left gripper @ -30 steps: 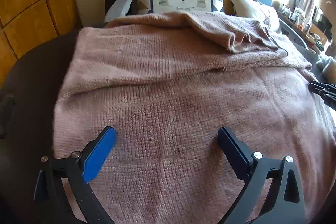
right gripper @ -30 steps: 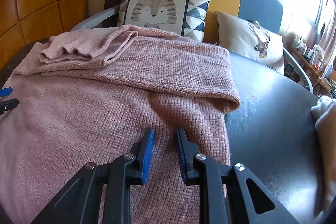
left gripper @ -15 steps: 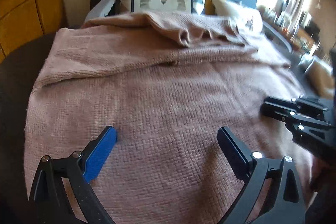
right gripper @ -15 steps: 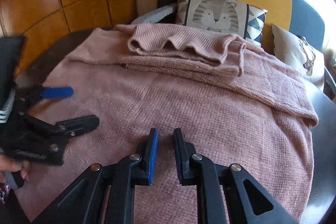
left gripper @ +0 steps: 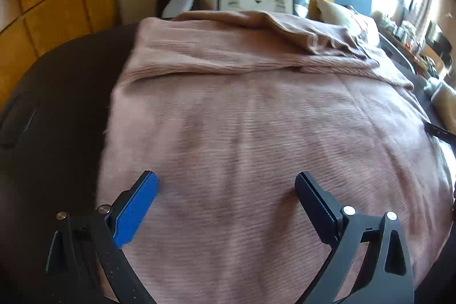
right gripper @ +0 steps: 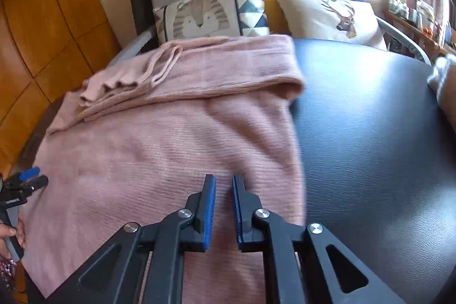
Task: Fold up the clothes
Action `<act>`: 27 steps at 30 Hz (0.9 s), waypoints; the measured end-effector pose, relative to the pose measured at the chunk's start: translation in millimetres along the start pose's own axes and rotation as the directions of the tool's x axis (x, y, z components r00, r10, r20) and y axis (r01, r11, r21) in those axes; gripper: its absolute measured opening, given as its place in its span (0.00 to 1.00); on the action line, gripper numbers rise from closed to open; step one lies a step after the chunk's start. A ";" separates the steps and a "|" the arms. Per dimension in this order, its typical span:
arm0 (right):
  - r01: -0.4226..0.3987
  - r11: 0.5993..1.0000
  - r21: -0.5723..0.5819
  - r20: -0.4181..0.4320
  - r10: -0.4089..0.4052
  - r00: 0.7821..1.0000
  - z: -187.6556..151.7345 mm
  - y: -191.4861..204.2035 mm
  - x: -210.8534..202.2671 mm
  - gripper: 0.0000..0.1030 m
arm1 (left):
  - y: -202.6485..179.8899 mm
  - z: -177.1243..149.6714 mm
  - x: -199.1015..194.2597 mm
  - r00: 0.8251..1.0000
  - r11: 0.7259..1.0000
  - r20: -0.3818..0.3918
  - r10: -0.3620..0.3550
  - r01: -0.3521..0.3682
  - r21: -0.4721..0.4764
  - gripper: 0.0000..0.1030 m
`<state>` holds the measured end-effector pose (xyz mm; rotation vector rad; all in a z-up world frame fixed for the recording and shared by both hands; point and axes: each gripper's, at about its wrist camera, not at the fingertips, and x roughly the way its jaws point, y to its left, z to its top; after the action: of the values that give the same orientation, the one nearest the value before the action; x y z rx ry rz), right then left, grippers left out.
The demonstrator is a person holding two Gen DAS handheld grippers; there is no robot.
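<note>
Pink knitted sweater [right gripper: 159, 150] on dark table [right gripper: 370, 133] | left gripper [left gripper: 226, 184] jaws wide, empty | right gripper [right gripper: 223, 184] jaws nearly shut, empty | risk: you pinch only 1 layer, fold skews.

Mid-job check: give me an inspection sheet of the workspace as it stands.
Surface: dark table, bare right of the garment.
Job's things: pink knit sweater spread flat, its far part folded over.
Clutter: pale cloth at the table's right edge.
Grippers: left gripper wide open above the sweater; right gripper almost shut, nothing between its fingers.
Cables: nothing seen.
Surroundings: tiger cushion, deer cushion, bright window.
</note>
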<state>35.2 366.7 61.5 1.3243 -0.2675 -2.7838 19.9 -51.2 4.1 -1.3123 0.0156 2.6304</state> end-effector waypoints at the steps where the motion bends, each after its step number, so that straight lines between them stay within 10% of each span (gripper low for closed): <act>1: 0.016 1.000 0.015 0.005 -0.016 1.000 -0.3 -7.9 -2.0 0.09 | 5.8 -1.6 -0.1 1.000 1.000 -0.001 0.004 -0.004 -0.011 0.96; 27: 0.069 0.987 0.144 -0.002 -0.069 0.998 59.8 -42.2 44.0 0.03 | 20.2 -19.1 -3.2 0.999 0.999 0.043 0.017 -0.016 -0.029 1.00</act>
<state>-37.6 411.2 57.4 1.3849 -0.4389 -2.8723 33.1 -73.4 -6.5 -1.2696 -0.0177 2.6814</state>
